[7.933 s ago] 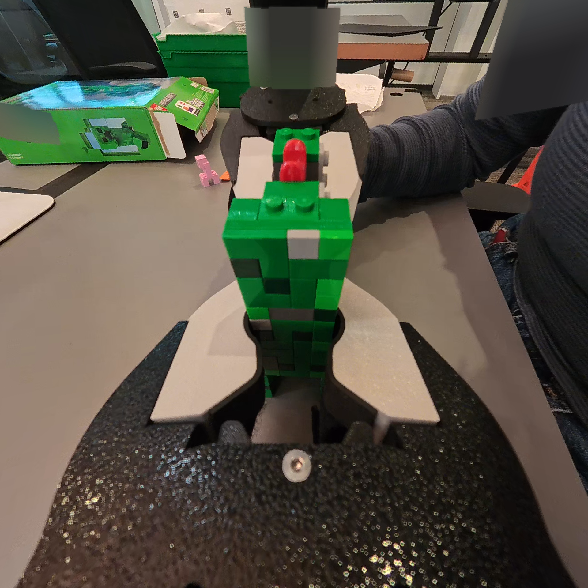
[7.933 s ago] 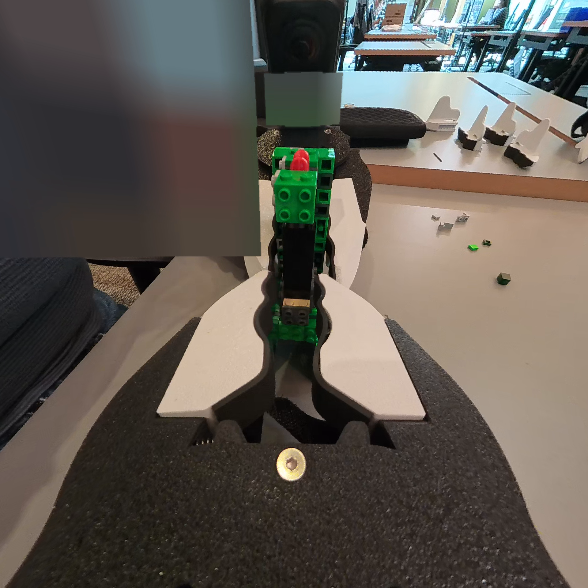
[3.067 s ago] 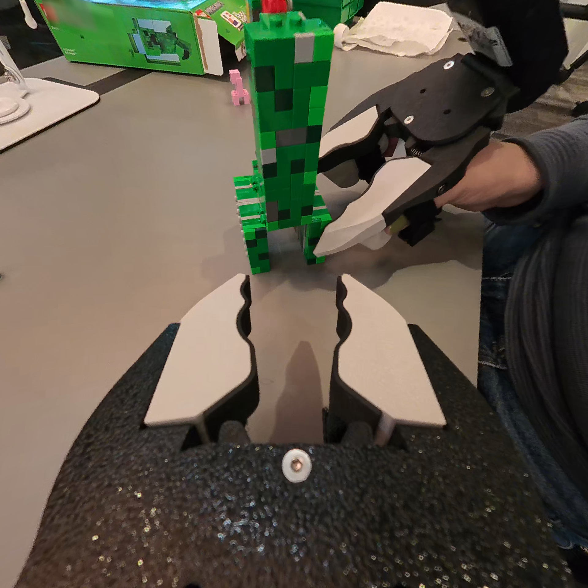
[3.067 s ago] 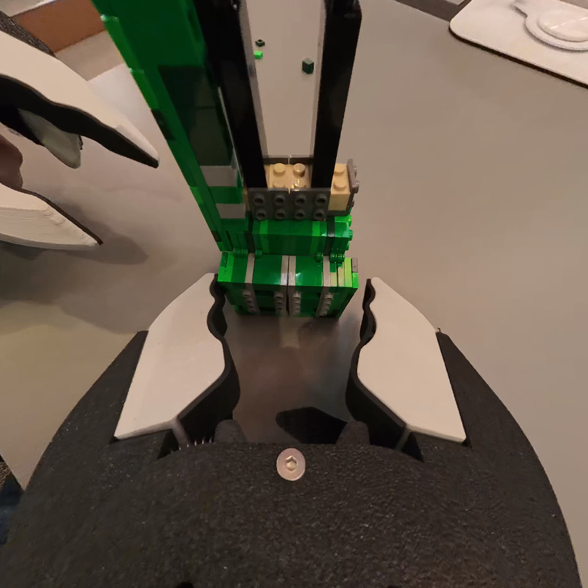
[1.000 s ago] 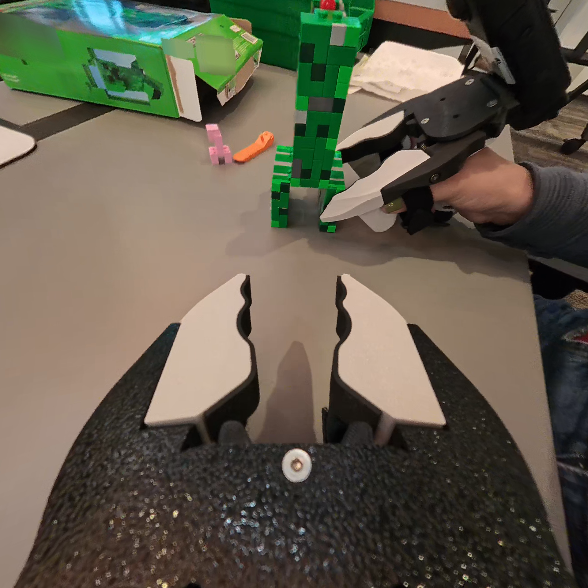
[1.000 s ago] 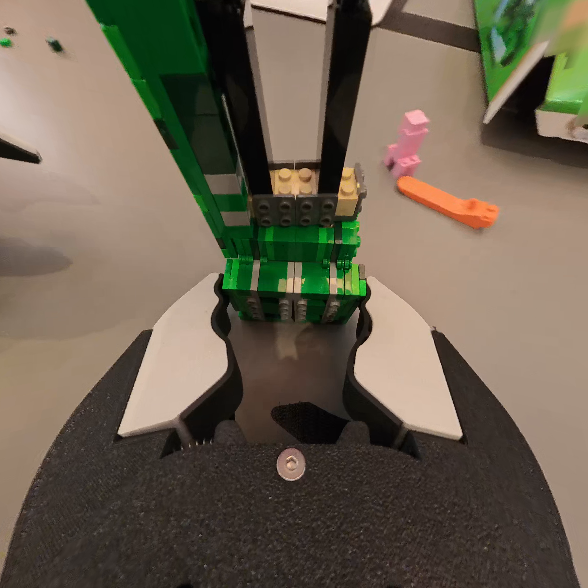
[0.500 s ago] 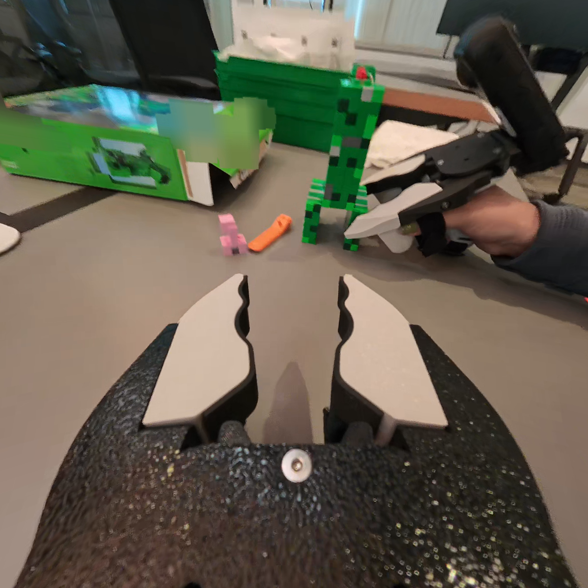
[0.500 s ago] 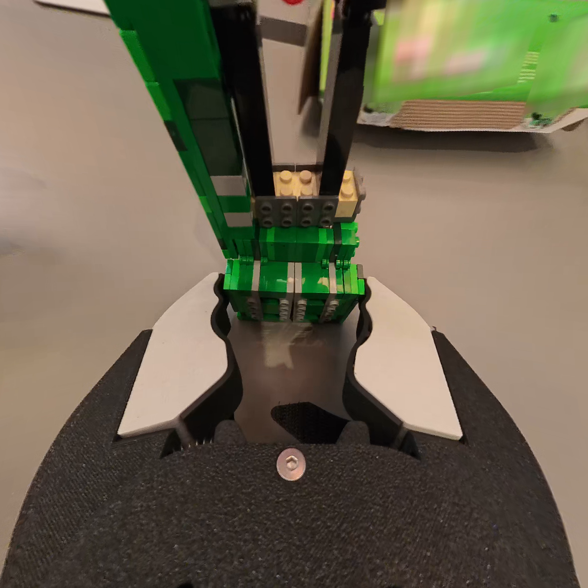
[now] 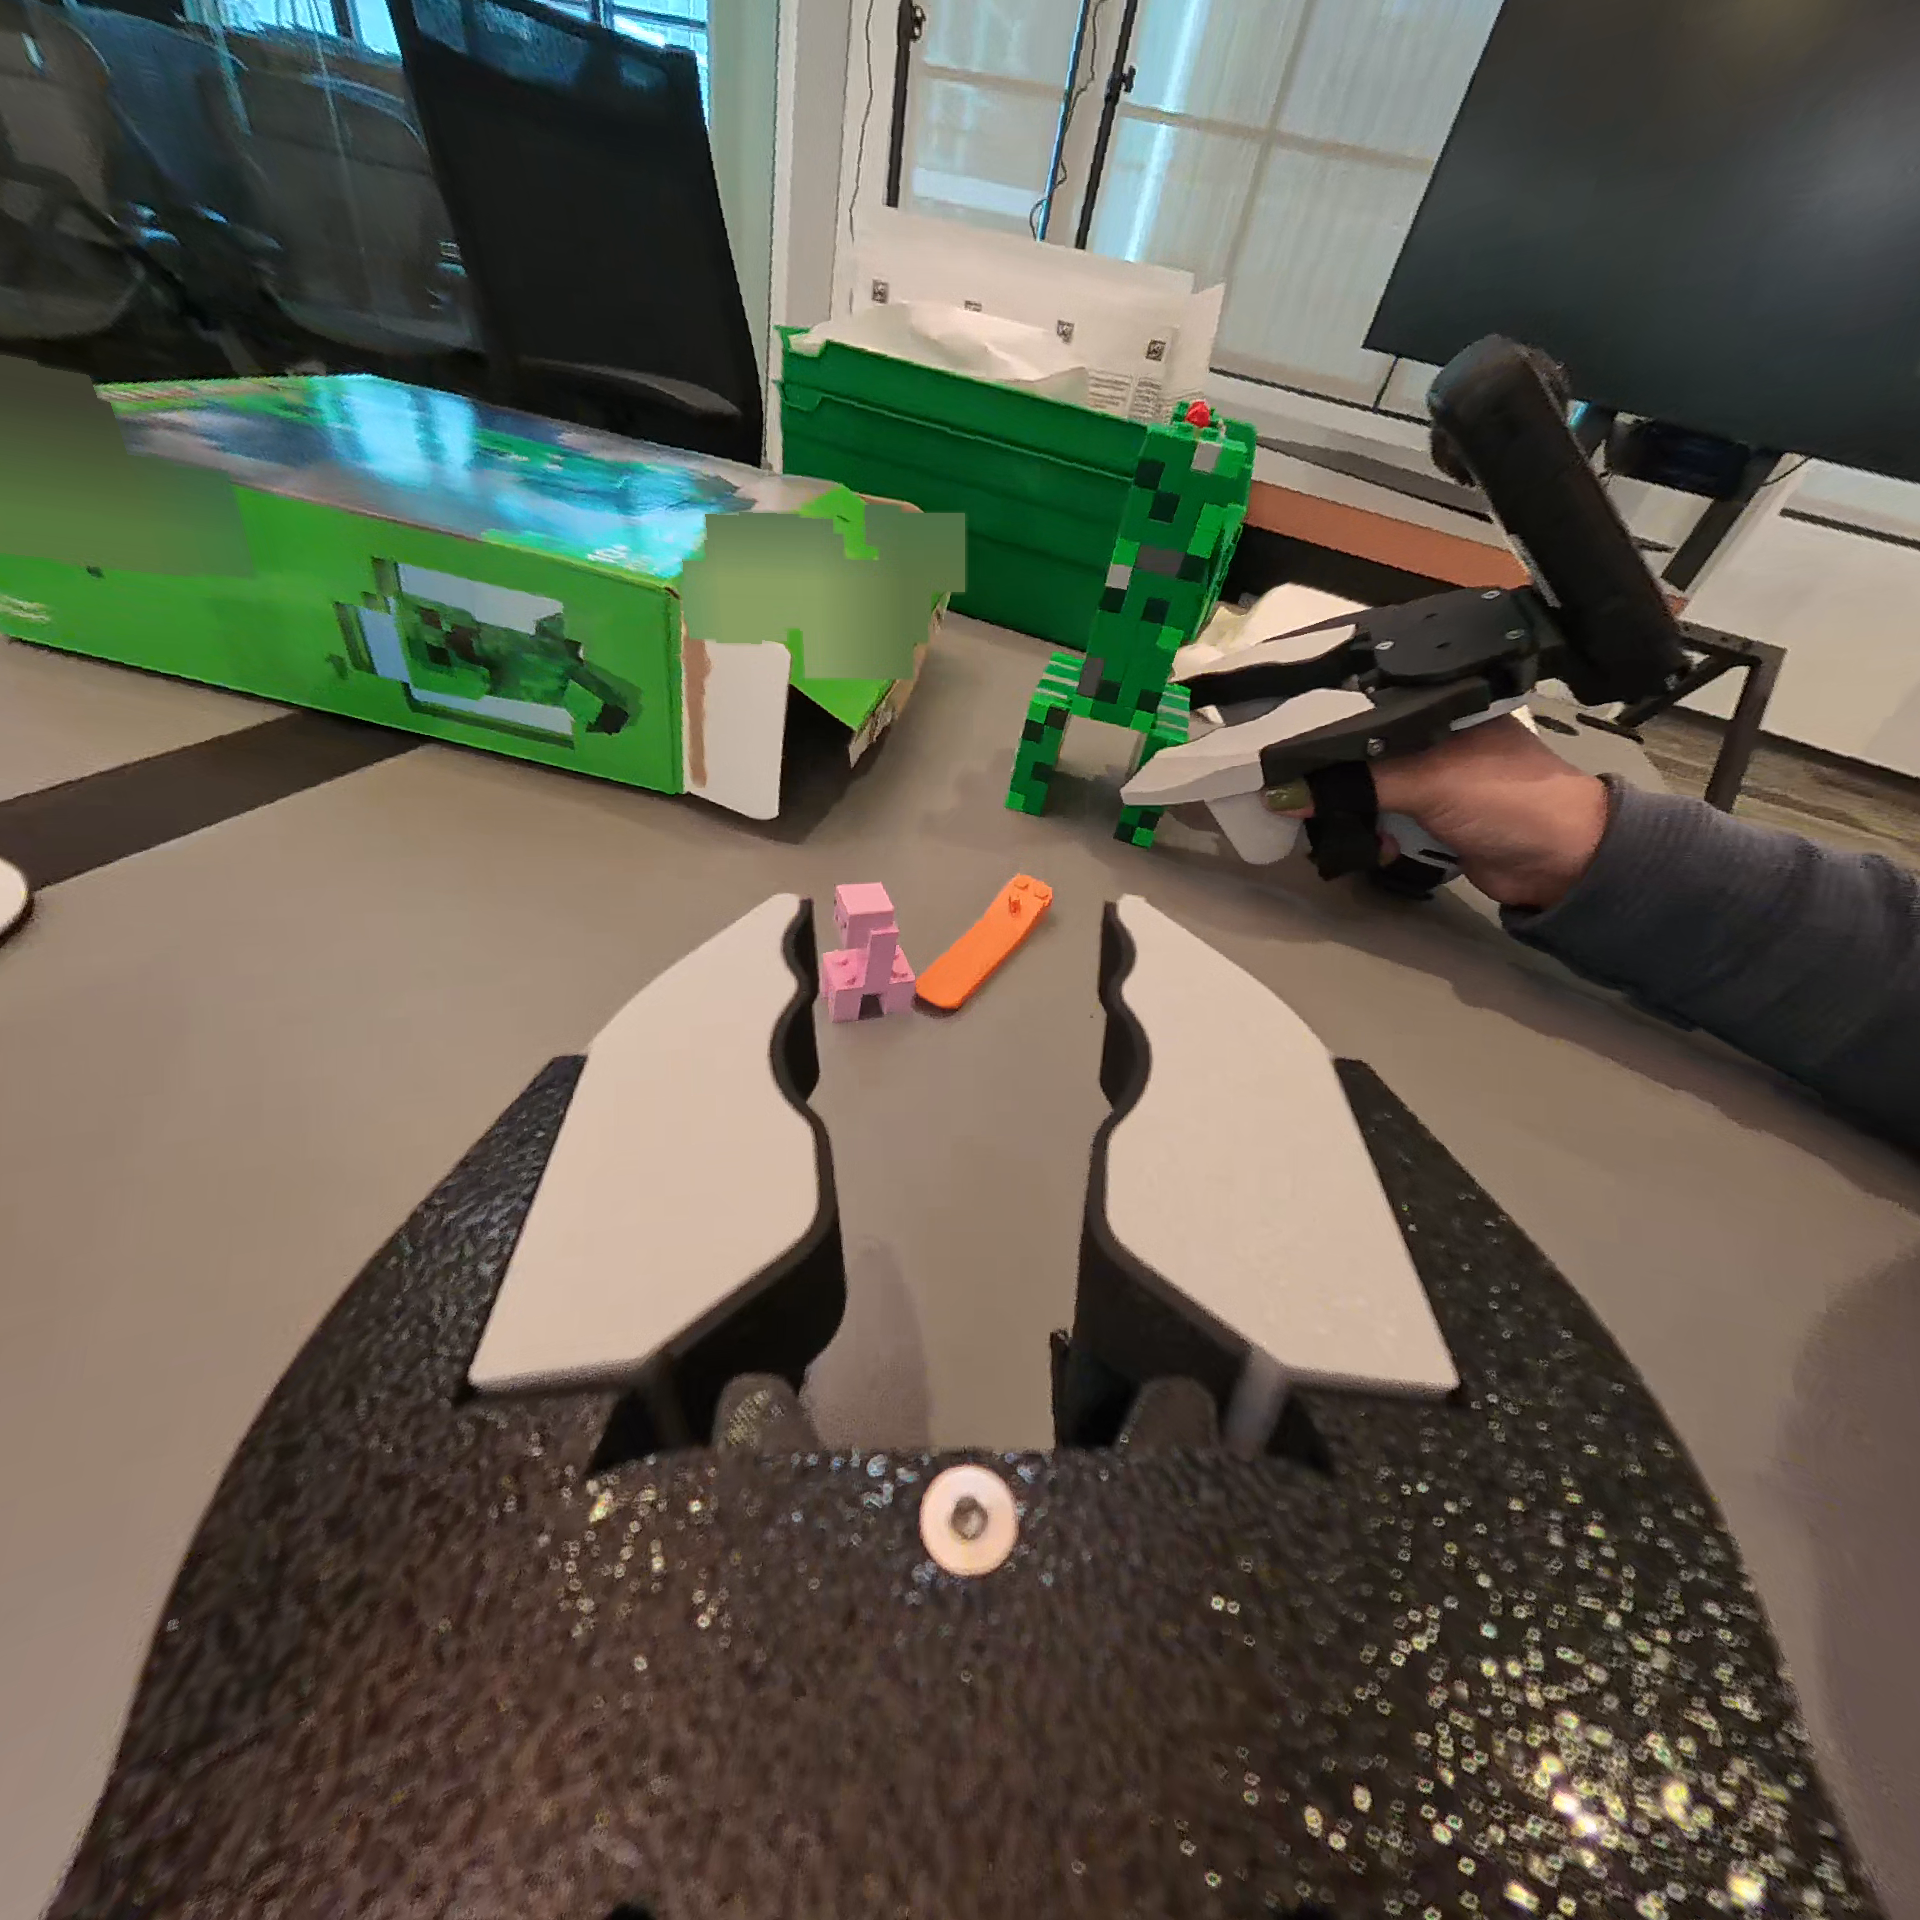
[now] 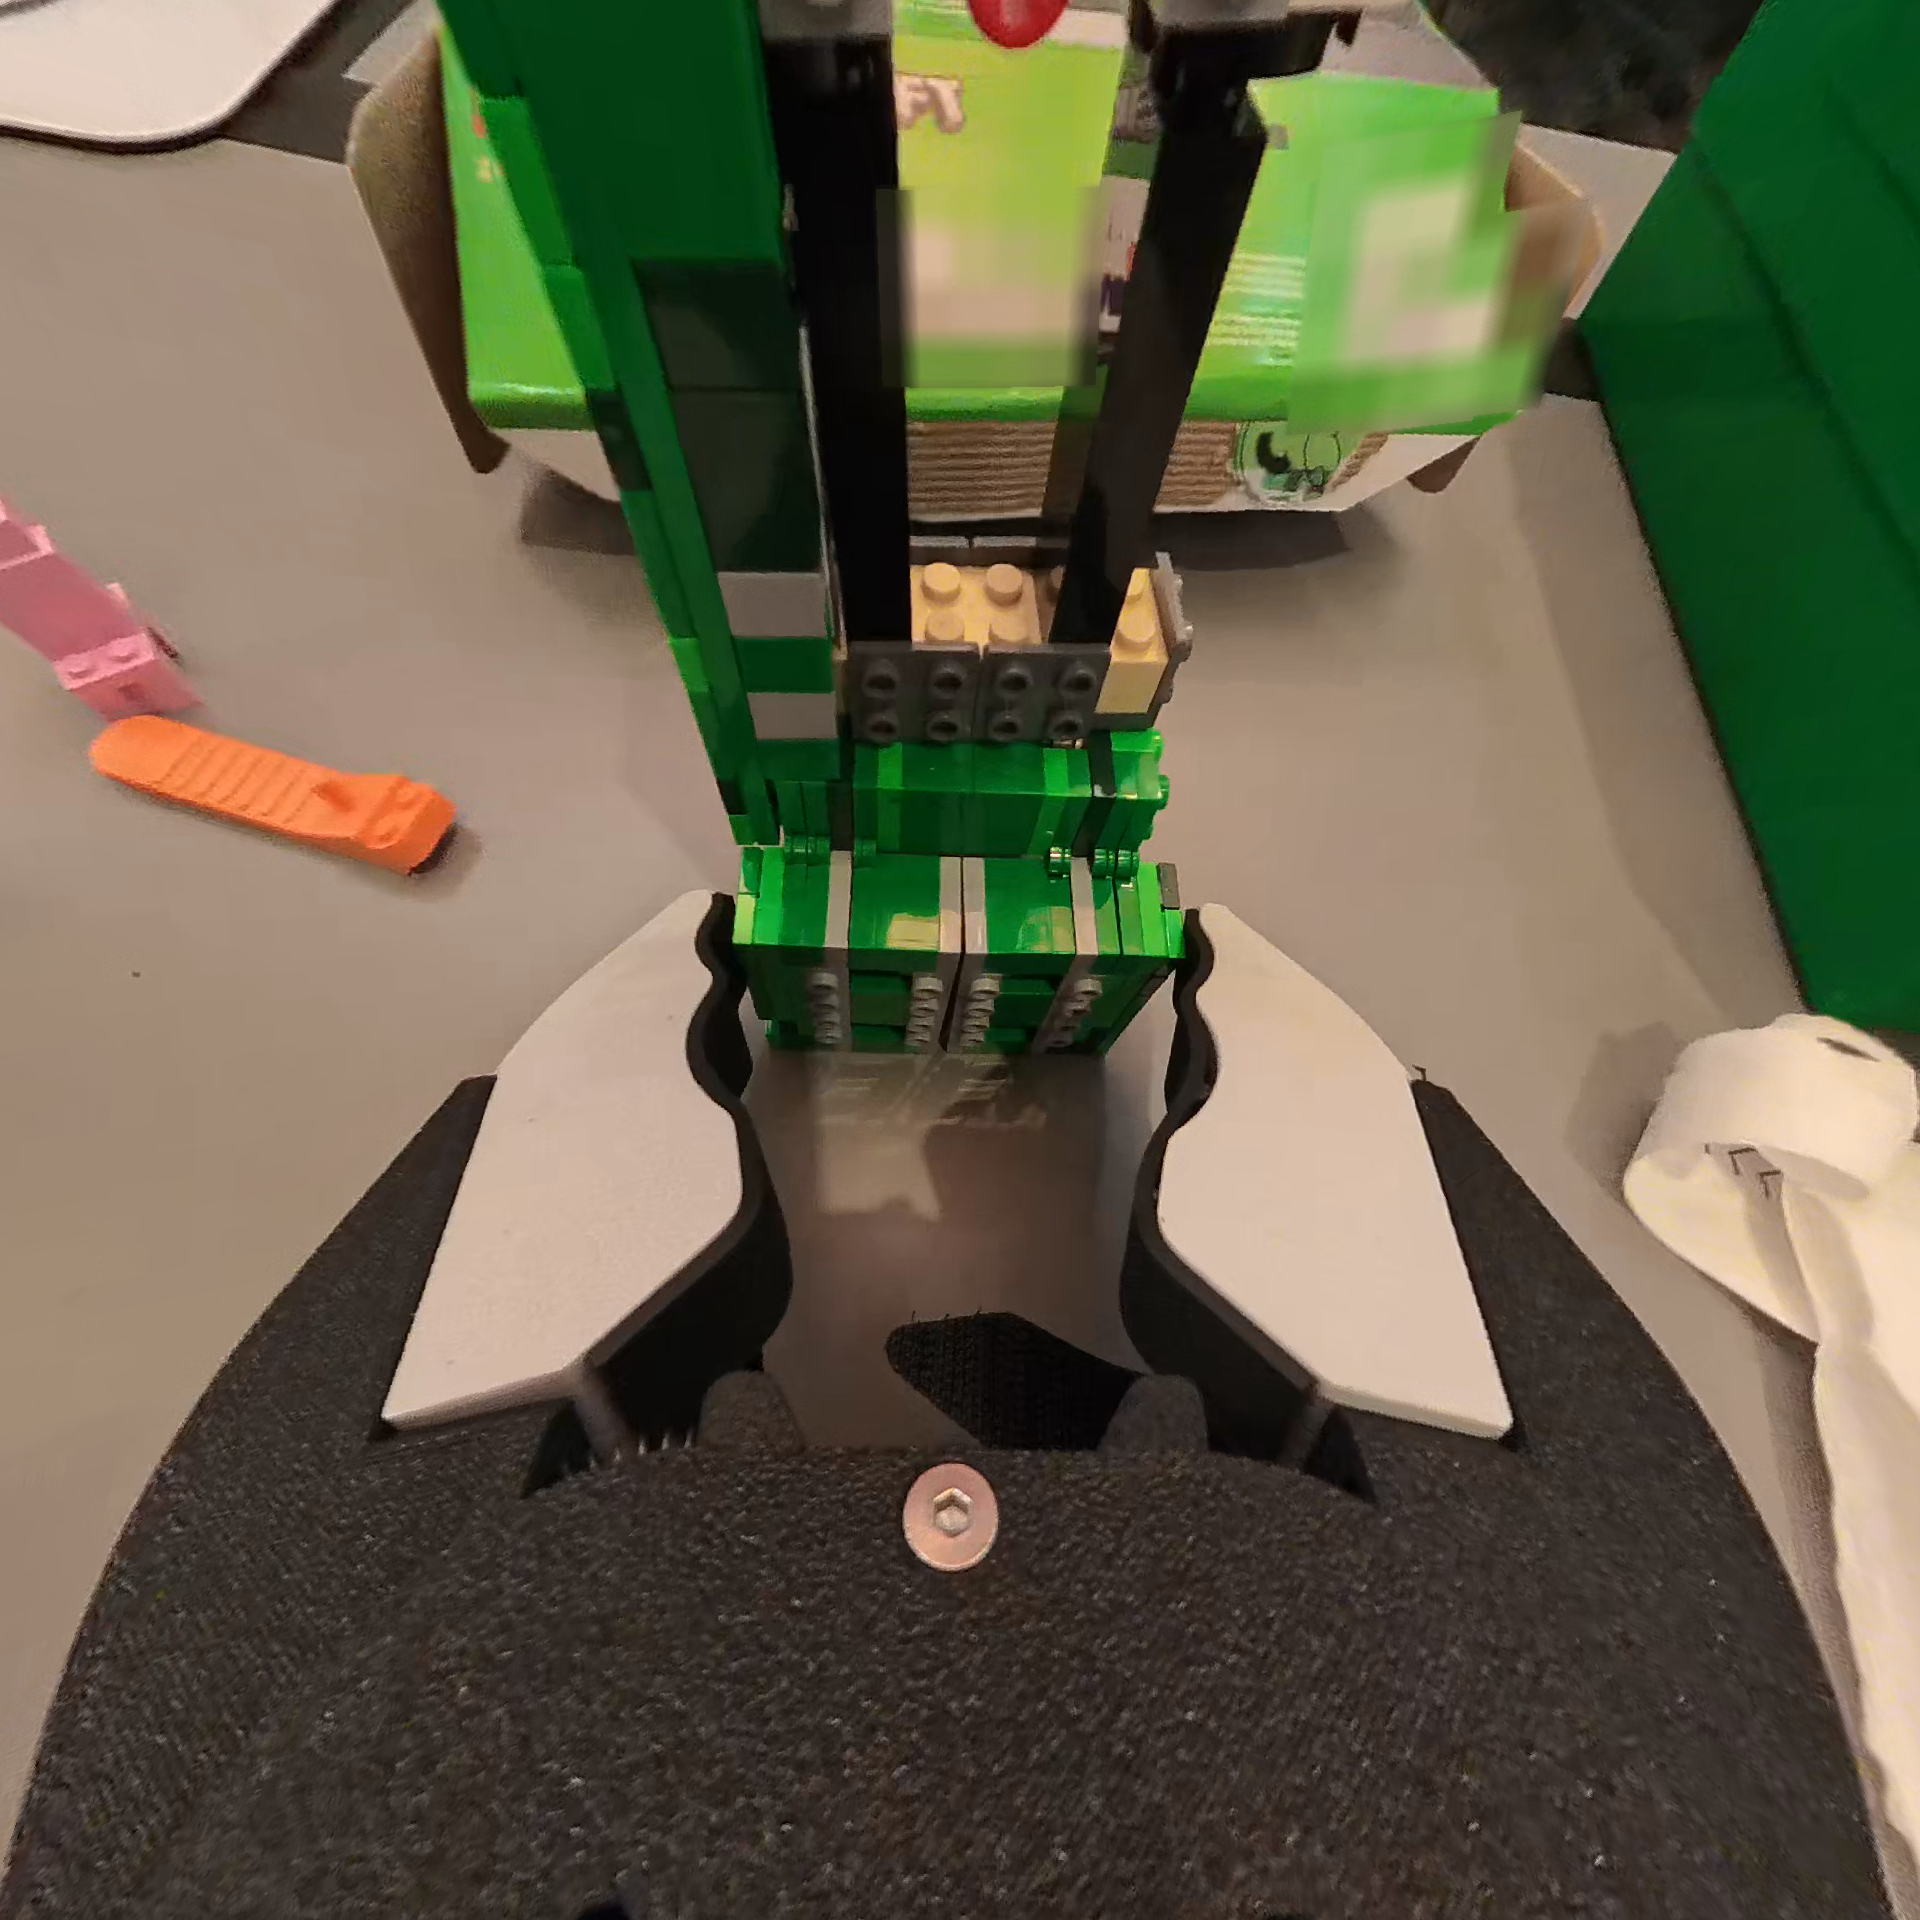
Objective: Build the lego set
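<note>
Left gripper [image 9: 954,935]: my jaws stood apart with nothing between them, held low over the grey table [image 9: 312,1039], well short of the build.

Right gripper [image 10: 961,940]: my jaws were spread wide, a fingertip at each side of the green figure's feet; the tips looked to be touching the bricks, though I could not tell how firmly they pressed.

Green lego figure [image 9: 1138,623]: it stood upright on the far side of the table, tall and blocky, with dark and grey patches and a small red piece on top. From the right wrist view its back was open, showing two black uprights, tan bricks and dark grey plates above the green feet [image 10: 961,935].

Pink lego piece [image 9: 864,961]: it sat on the table just past my left fingertips, toward the left one.

Orange brick separator [image 9: 985,940]: it lay flat just right of the pink piece, angled away toward the figure.

Green set box [image 9: 416,582]: it lay on its side at the far left, its end flap open.

Green bins [image 9: 956,499]: stacked behind the figure, with white paper in the top one.

Crumpled white paper [image 10: 1787,1195]: on the table, right of my right gripper.

Person's hand [image 9: 1496,831]: it gripped the right gripper's handle, with a grey sleeve behind it.
</note>
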`<state>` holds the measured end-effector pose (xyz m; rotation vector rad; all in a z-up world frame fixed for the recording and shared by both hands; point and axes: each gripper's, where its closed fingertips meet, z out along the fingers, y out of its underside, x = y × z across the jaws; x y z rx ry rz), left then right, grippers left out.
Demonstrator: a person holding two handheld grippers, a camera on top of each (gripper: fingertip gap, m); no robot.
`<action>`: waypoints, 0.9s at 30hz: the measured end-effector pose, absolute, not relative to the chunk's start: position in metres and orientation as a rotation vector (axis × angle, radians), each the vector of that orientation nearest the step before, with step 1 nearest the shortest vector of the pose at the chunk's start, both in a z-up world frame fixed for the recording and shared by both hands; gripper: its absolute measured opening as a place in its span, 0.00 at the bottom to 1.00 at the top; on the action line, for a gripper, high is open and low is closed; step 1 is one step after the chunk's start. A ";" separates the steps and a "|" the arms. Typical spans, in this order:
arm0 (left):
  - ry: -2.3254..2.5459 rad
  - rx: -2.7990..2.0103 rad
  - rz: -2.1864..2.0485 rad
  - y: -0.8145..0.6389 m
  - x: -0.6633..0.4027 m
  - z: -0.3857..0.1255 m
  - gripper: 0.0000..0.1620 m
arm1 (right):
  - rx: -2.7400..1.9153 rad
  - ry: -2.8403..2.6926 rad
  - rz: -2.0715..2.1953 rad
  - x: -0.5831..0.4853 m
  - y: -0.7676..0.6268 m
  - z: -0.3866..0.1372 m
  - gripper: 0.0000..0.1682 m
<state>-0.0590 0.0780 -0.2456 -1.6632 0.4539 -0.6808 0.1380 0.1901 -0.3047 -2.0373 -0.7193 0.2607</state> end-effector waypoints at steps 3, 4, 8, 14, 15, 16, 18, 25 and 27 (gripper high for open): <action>0.455 -1.658 -0.687 0.081 -0.059 -0.245 0.32 | -2.036 -0.705 0.267 0.139 0.193 -0.304 0.49; 0.456 -1.658 -0.684 0.081 -0.059 -0.245 0.33 | -2.031 -0.691 0.268 0.141 0.194 -0.302 0.54; 0.452 -1.647 -0.671 0.081 -0.061 -0.243 0.36 | -2.009 -0.604 0.284 0.153 0.183 -0.295 0.69; 0.403 -1.624 -0.534 0.074 -0.078 -0.233 0.45 | -1.855 -0.545 0.392 0.149 0.132 -0.271 0.64; 0.388 -1.627 -0.513 0.070 -0.081 -0.233 0.43 | -1.823 -0.565 0.425 0.137 0.122 -0.268 0.61; 0.369 -1.635 -0.497 0.065 -0.085 -0.234 0.38 | -1.802 -0.585 0.443 0.125 0.112 -0.265 0.58; 0.342 -1.652 -0.485 0.053 -0.089 -0.239 0.17 | -1.779 -0.632 0.468 0.097 0.095 -0.263 0.37; 0.329 -1.725 -0.178 0.022 -0.124 -0.251 0.00 | -1.654 -0.860 0.697 -0.029 0.052 -0.255 0.00; 0.315 -1.737 -0.091 0.015 -0.140 -0.247 0.00 | -1.617 -0.873 0.714 -0.060 0.052 -0.254 0.00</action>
